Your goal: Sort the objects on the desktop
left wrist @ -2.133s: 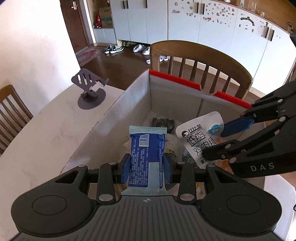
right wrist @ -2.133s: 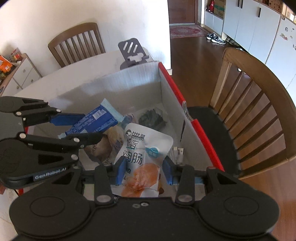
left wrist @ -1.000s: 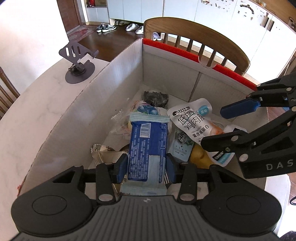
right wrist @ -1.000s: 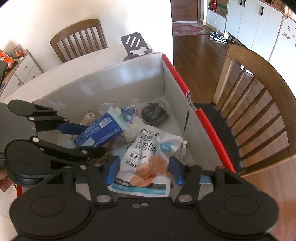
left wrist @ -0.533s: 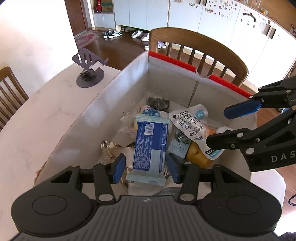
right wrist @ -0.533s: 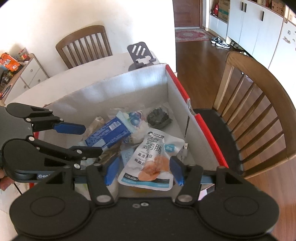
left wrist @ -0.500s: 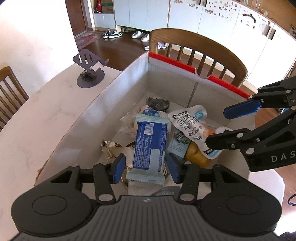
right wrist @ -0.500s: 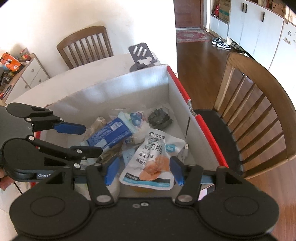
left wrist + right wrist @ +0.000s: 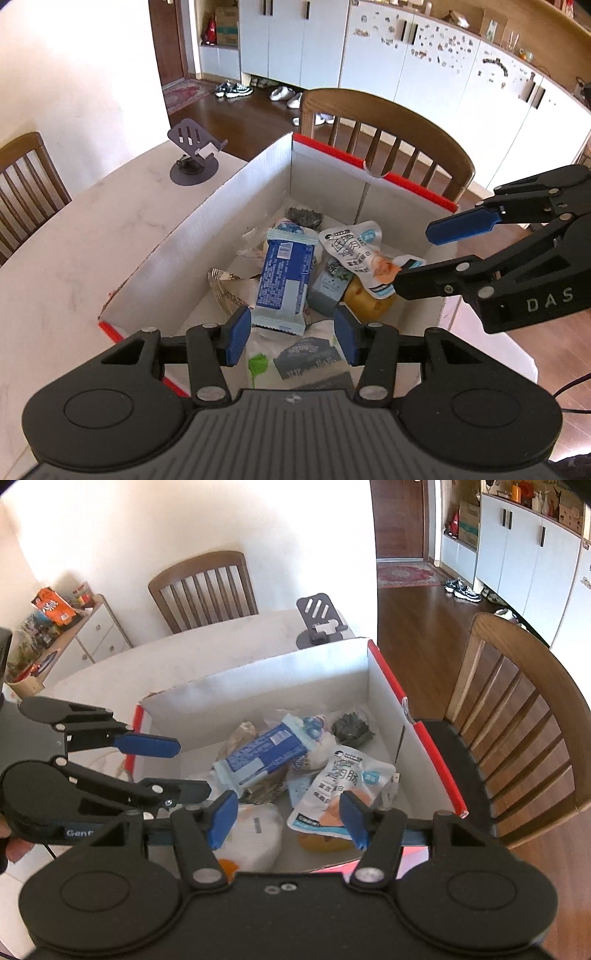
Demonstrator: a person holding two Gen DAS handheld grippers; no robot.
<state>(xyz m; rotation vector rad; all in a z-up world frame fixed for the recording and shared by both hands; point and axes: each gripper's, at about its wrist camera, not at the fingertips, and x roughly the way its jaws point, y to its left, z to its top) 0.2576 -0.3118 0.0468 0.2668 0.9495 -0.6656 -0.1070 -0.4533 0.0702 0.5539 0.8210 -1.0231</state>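
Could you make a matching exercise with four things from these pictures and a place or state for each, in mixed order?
Things:
1. blue wrapped bar
2. phone stand
3. left gripper
4. wooden chair

Places or states:
A. on the table, outside the box
B. behind the box's red-edged wall
C. lying in the box
D. open, holding nothing

Pairs: 1-C, 2-A, 3-D, 4-B
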